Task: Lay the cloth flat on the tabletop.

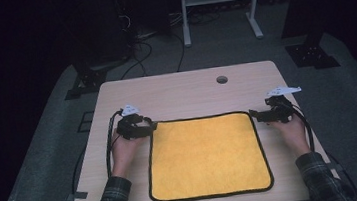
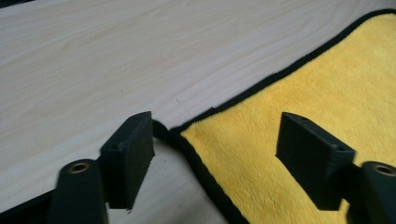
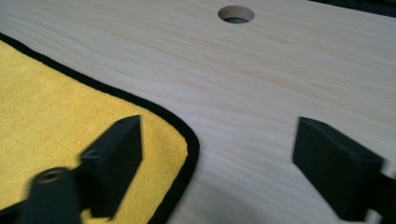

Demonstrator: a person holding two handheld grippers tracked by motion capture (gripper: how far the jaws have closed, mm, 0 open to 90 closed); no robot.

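Note:
A yellow towel (image 1: 207,155) with a black hem lies spread flat on the pale wooden table (image 1: 180,92). My left gripper (image 1: 151,126) sits at the towel's far left corner, jaws open. In the left gripper view that corner (image 2: 187,133) lies on the table between the spread jaws of the gripper (image 2: 217,128), and neither pad presses on it. My right gripper (image 1: 254,114) sits at the far right corner, also open. In the right gripper view the rounded corner (image 3: 184,140) lies beside one pad of the gripper (image 3: 222,130), with bare wood under the other.
A round cable hole (image 1: 221,80) sits in the table behind the towel, also seen as the hole (image 3: 236,14). Beyond the table, cables (image 1: 141,54) trail over grey carpet, with a white metal frame (image 1: 219,5) and dark stand bases (image 1: 312,53) farther back.

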